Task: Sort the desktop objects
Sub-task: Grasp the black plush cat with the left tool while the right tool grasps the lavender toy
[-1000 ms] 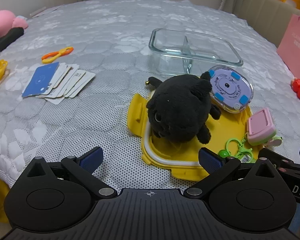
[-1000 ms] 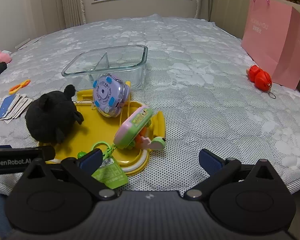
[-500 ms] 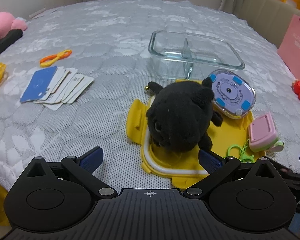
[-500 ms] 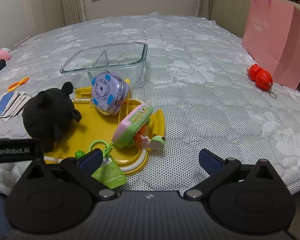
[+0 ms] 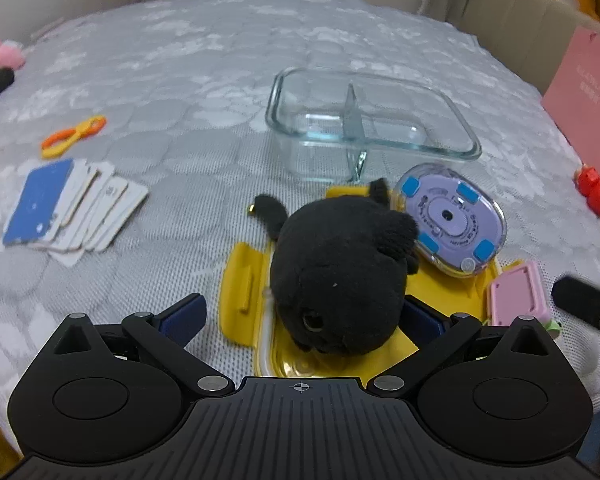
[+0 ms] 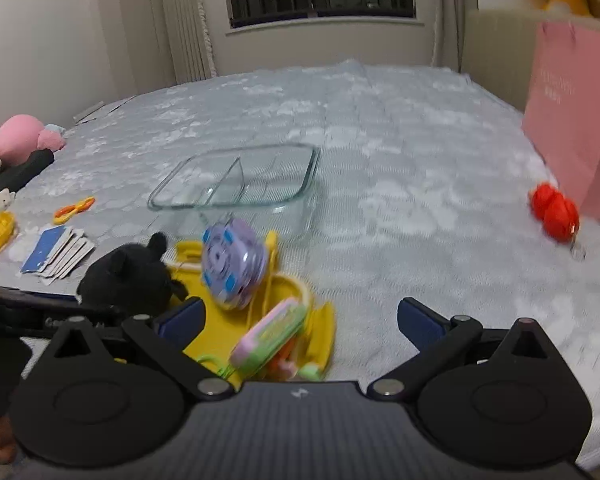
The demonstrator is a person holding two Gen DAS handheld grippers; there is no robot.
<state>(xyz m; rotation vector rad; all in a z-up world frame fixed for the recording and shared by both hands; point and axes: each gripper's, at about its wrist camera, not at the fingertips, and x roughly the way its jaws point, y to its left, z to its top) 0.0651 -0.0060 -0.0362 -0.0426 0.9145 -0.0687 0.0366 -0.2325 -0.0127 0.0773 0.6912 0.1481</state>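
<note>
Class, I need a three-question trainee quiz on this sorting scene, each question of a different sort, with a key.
1. True or false: the black plush toy lies inside the glass container.
2. Which item leans against the plush: A the purple disc case, B the playing cards, C the orange scissors?
3. Fill in: the left gripper is ____.

Key: 1 false; it sits on the yellow lid. 2 A. 3 open.

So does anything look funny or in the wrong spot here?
Yes. The toys sit piled on the yellow lid, not in the glass container, which holds nothing. The purple case leans tilted against the black plush, and the pink case rests propped at a slant on the lid's edge.
</note>
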